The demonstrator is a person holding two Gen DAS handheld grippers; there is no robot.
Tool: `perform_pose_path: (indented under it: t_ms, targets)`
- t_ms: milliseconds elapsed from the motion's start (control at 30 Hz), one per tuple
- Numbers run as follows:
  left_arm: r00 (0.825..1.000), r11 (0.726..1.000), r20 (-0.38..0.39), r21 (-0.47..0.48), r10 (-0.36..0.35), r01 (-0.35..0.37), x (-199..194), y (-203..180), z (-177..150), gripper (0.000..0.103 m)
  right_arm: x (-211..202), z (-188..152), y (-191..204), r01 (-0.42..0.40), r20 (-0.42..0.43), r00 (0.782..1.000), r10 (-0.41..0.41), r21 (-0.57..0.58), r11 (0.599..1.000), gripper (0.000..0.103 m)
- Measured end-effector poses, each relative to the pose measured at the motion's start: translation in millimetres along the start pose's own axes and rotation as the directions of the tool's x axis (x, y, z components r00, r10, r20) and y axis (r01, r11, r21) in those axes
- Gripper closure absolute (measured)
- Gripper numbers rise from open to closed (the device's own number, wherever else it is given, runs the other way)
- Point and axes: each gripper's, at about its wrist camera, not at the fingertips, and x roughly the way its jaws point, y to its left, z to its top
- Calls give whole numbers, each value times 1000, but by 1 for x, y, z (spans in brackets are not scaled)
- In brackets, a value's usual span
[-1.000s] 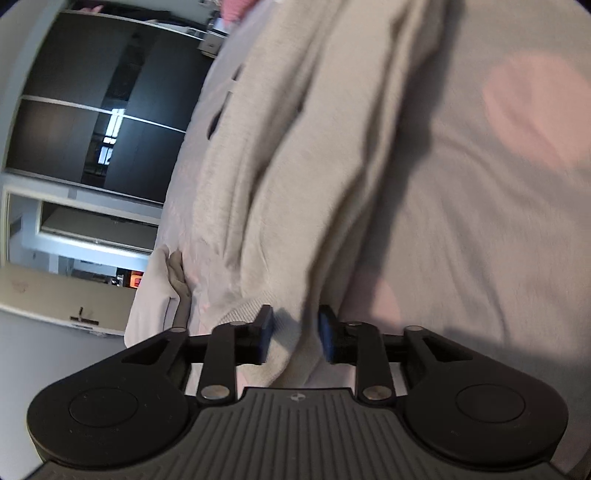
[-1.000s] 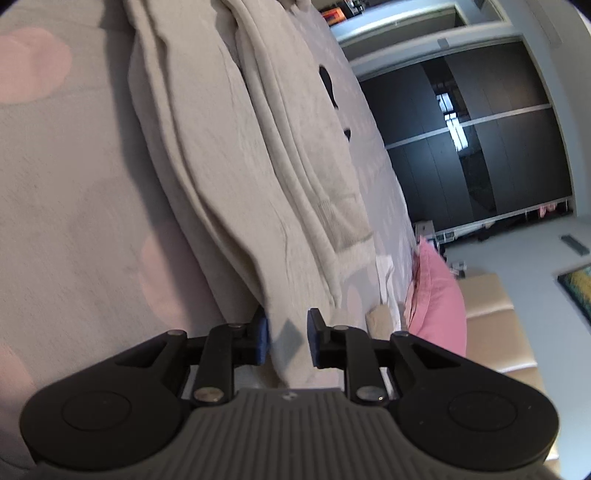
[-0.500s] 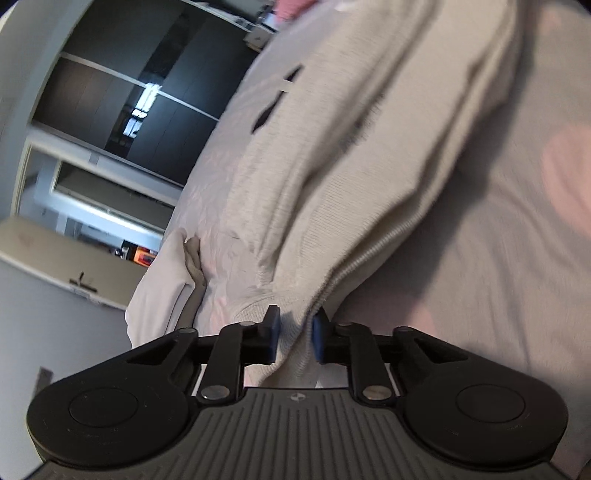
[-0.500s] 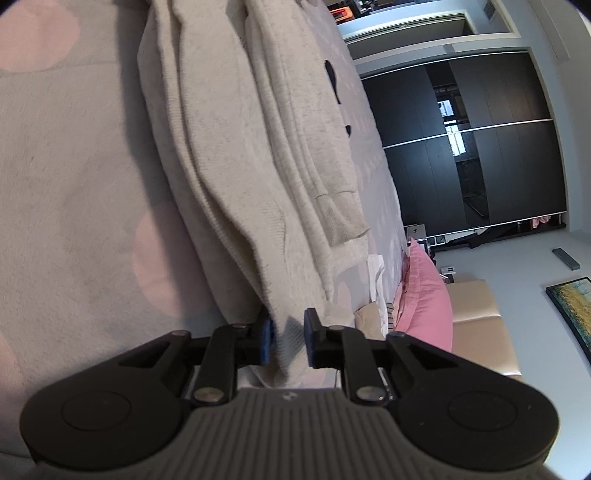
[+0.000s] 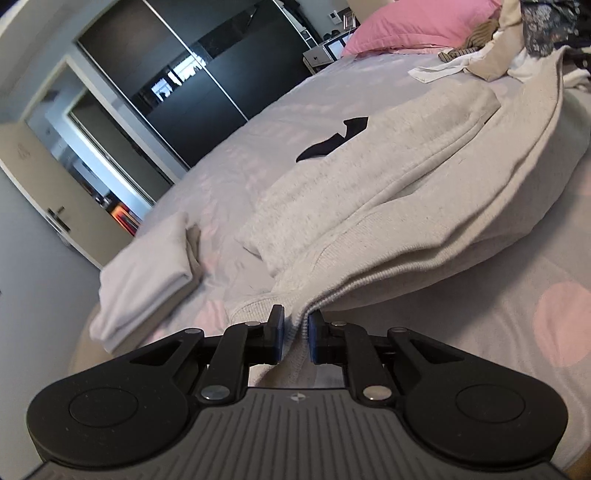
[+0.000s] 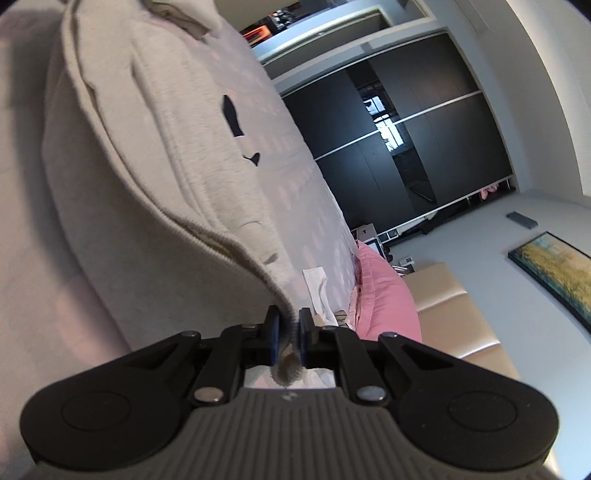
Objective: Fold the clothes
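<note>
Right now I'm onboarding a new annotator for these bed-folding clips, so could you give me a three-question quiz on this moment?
1. True or false: the left gripper is shut on the ribbed hem of the cream knitted sweater.
2. Which item lies on the bedspread just beyond the sweater? A) dark sock B) red cap C) blue belt
3. Fill in: the pillow at the head of the polka-dot bed is ____ in colour.

Key: 1 true; 2 A; 3 pink. The right gripper also pinches the sweater's edge.
</note>
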Motion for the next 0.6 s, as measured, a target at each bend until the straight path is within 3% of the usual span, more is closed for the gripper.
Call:
perform_pose_path:
  t_ms: [333,600]
  targets:
    - [1000,997,27,-77,-7,9,0,24,5,93,9,3,0,-8,2,1000,8,8,1000,92]
    - [998,998,52,-60,32,-29,-4,26,9,99,7,6,-4,3,10,1000,-3,29,1000,92]
